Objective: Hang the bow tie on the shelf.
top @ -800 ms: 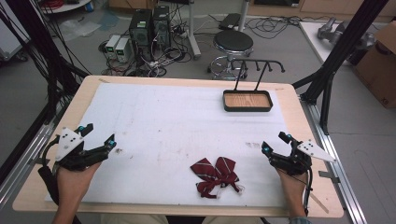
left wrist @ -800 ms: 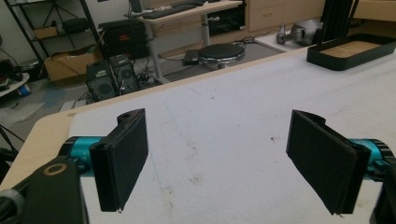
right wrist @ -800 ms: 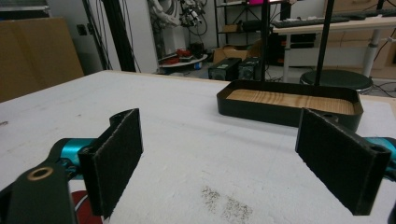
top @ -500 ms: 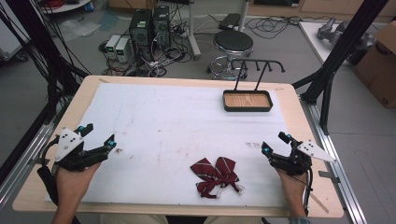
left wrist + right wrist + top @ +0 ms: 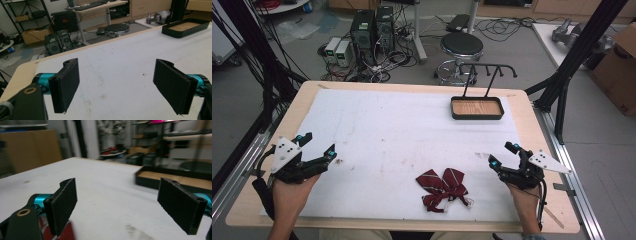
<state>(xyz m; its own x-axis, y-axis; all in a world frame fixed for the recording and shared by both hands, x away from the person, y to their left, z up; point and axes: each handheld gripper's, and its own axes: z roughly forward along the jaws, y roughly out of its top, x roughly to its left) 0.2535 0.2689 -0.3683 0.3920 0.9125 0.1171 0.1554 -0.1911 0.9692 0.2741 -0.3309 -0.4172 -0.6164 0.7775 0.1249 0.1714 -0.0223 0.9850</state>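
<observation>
**Here, both grippers rest apart with a striped bow tie lying between them**

Down on the near part of the white mat (image 5: 402,135), a dark red bow tie (image 5: 443,188) with thin pale stripes lies crumpled, its pale strap ends trailing at its right side. It sits close to the near edge of the table (image 5: 247,200), nearer the right gripper than the left, and touches neither.

The left gripper (image 5: 318,147) is held low at the left side of the mat, its tips turned inward and slightly away from the person. In the left gripper view its two black padded jaws stand wide apart with only bare, lightly stained mat between them.

The right gripper (image 5: 501,155) is held at the right side of the mat, just beside the bow tie but clear of it. In the right gripper view its jaws also stand wide apart with nothing between them, and a blurred patch of the red fabric shows at the bottom left, below the near jaw.

At the far right of the mat stands a black tray (image 5: 477,116) with a wooden floor, and a thin black hook rack (image 5: 488,70) rises from its far side. The tray appears in the left gripper view at the upper right and in the right gripper view beyond the right jaw. Behind the table a round black stool (image 5: 461,46) and some computer towers (image 5: 372,27) stand on the floor
</observation>
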